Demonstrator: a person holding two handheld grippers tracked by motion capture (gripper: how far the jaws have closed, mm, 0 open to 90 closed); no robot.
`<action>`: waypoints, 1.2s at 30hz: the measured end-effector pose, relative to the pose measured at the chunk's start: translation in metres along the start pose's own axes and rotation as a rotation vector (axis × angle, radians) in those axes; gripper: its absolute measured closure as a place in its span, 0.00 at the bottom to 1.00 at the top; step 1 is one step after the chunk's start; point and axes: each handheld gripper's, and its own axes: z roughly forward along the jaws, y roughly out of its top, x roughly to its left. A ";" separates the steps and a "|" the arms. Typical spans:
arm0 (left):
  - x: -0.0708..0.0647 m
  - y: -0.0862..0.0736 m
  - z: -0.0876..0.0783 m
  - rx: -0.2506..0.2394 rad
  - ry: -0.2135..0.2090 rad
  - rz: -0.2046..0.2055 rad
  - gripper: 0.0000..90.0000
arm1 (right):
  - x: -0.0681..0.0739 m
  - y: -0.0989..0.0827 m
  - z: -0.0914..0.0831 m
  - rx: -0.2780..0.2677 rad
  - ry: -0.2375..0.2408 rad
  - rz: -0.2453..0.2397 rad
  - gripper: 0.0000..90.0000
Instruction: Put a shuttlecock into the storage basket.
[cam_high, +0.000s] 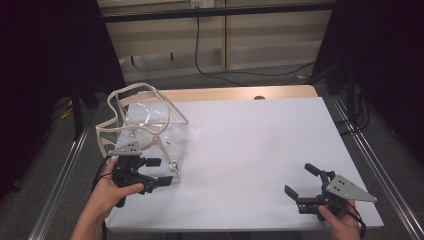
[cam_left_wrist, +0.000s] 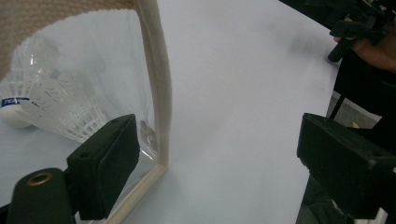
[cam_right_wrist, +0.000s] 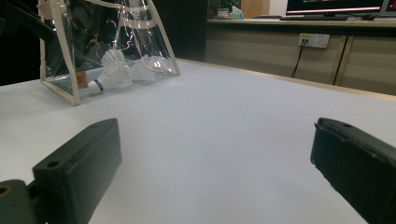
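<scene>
At the table's left edge stands the clear bag (cam_high: 145, 127) with shuttlecocks (cam_left_wrist: 51, 109) inside, and the left tool (cam_high: 159, 172) is spread wide at its near corner trim, pinching nothing. A careless nudge could tip the floppy bag. Far right, the right tool (cam_high: 302, 181) rests spread, empty.

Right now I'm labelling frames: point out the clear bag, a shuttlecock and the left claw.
clear bag (cam_high: 167, 107): high view, cream rim.
shuttlecock (cam_right_wrist: 109, 74): right gripper view, feathers.
left claw (cam_high: 155, 172): high view, between fingertips.
</scene>
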 end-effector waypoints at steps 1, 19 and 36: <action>0.000 0.000 0.000 0.003 0.002 0.003 0.15 | 0.000 0.000 0.000 0.001 0.001 -0.002 0.02; 0.002 -0.011 0.003 -0.017 0.002 -0.007 0.14 | 0.000 0.000 0.000 0.001 0.000 -0.004 0.02; 0.002 -0.020 0.006 -0.040 0.007 -0.002 0.13 | 0.000 0.000 0.000 0.001 0.000 -0.005 0.02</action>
